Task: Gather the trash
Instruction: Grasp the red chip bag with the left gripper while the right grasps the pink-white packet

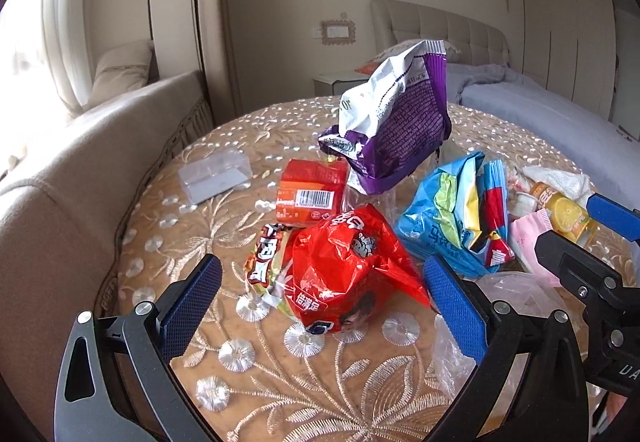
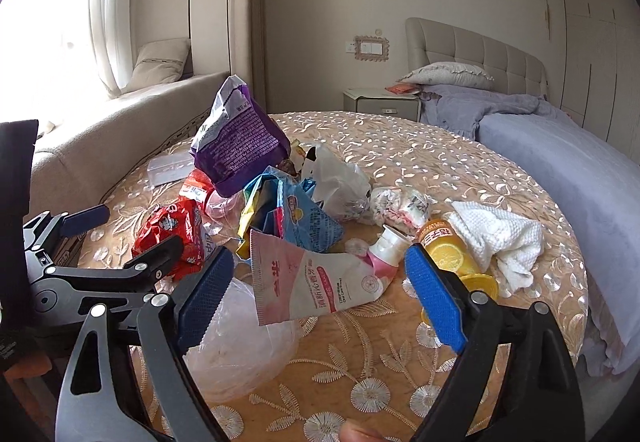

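Note:
Trash lies on a round table with an embroidered tan cloth [image 1: 280, 394]. My left gripper [image 1: 320, 306] is open, its fingers either side of a crumpled red snack bag [image 1: 344, 274], not touching. My right gripper [image 2: 320, 294] is open around a flattened pink-and-white toothpaste tube [image 2: 320, 282]. Also there: a purple-and-white bag [image 1: 400, 122] standing upright, an orange-red carton [image 1: 312, 190], a blue wrapper [image 1: 452, 214], a yellow bottle [image 2: 452, 254], a white cloth [image 2: 504, 238] and a clear plastic bag [image 2: 236, 346].
A clear plastic box [image 1: 216, 178] sits at the table's far left. A beige sofa [image 1: 80, 170] borders the left side. A bed with a lavender cover [image 2: 560, 154] stands to the right, a nightstand [image 2: 384, 104] behind the table.

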`<state>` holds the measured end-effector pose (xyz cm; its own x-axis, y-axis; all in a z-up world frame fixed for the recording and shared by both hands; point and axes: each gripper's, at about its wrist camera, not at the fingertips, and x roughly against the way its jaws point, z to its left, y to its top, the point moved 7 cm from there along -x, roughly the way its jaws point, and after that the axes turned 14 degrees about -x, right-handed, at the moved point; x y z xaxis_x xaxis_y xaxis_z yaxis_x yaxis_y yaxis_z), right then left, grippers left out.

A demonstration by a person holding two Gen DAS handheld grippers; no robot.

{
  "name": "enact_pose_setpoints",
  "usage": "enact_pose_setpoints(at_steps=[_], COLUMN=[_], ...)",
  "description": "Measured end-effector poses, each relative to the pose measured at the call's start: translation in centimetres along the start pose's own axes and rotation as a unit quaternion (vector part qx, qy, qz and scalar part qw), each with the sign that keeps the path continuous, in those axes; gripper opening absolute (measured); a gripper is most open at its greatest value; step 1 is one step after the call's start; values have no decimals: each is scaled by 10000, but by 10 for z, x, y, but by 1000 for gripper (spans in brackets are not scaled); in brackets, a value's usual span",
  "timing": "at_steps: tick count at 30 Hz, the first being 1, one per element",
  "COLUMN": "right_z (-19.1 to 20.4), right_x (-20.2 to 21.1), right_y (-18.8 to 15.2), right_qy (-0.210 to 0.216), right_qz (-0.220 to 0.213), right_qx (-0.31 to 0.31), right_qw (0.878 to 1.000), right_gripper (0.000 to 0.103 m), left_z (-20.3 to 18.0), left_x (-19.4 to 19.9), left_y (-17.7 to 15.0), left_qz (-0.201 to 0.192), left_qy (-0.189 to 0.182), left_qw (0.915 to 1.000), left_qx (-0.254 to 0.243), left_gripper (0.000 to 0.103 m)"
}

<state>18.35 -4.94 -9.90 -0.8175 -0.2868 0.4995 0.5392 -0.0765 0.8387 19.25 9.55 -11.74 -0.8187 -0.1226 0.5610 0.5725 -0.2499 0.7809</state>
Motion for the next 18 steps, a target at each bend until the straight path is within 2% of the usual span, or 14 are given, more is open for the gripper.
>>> enact_pose_setpoints(at_steps=[3,4,6,7,8,9,10,14,15,16,18], right_z=[3,4,5,6,6,5,4,-1,-3,-4,-6], right_x=[-12,-16,-19,-21,-22,-22,-22,-19,-18,-15,-11], right_y=[-7,-9,-13,-14,-15,-15,-15,-9,-7,-5,-1], right_qy=[76,84,120,105,48,12,-19,42,31,9,10], right_qz=[304,360,444,475,469,423,389,381,371,338,327], right_qx=[115,116,169,205,242,257,260,149,150,145,116], right_qw=[9994,9993,9988,9986,9986,9988,9989,9992,9992,9993,9994], right_gripper=[53,48,26,8,7,4,4,3,3,3,3], left_z=[2,2,3,4,4,4,4,-2,-3,-3,-2], left_x=[-16,-20,-28,-33,-36,-39,-42,-39,-37,-34,-25], left_y=[0,0,1,1,1,2,3,11,12,13,14], left_qz=[215,269,351,431,456,452,479,383,371,344,284], left_qy=[-104,-118,-114,-133,-199,-286,-305,-199,-194,-197,-214], left_qw=[9996,9994,9989,9985,9983,9981,9979,9976,9976,9978,9984], left_qx=[-140,-201,-300,-295,-296,-302,-317,-547,-555,-532,-437], left_gripper=[99,99,99,98,97,81,73,64,55,51,51])
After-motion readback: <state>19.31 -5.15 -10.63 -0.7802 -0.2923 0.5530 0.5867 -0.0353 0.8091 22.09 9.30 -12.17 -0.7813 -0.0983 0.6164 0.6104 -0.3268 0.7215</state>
